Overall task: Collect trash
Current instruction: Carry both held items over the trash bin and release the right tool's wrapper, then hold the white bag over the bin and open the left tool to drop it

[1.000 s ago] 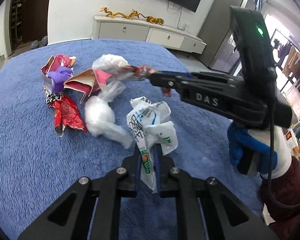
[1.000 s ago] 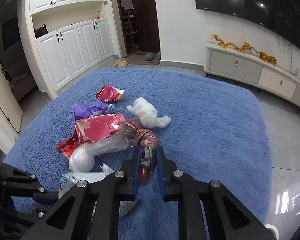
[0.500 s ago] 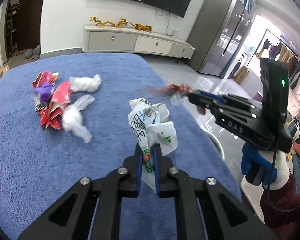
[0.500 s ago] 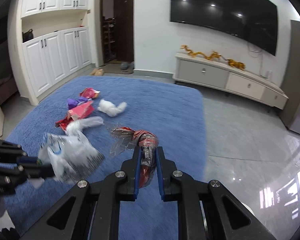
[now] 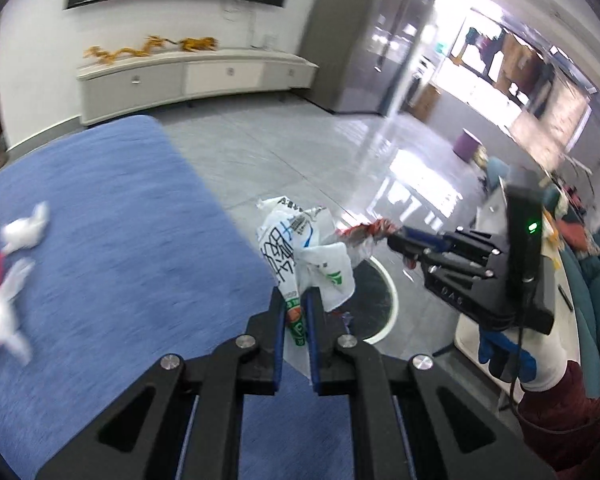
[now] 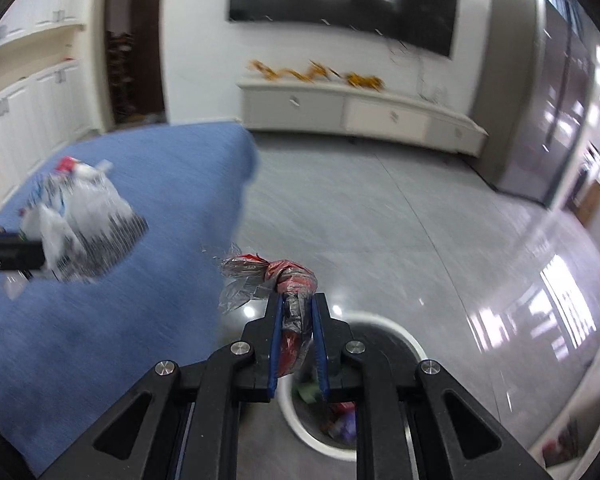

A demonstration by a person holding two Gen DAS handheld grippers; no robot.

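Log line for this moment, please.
left tool: shut on white bag | right tool: shut on red wrapper | bin: below

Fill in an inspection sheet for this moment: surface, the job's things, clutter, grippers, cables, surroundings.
Surface: blue carpet beside glossy grey floor tiles.
Job's things: white printed plastic bag and twisted red wrapper, both off the floor; white-rimmed bin with some trash inside, below the wrapper.
Clutter: white and red scraps left on the carpet.
Grippers: left gripper shut on the bag; right gripper shut on the wrapper.
Cables: black lead hanging from the right gripper's housing.
Surroundings: wall TV, low white cabinet with gold ornaments, dark doorway.
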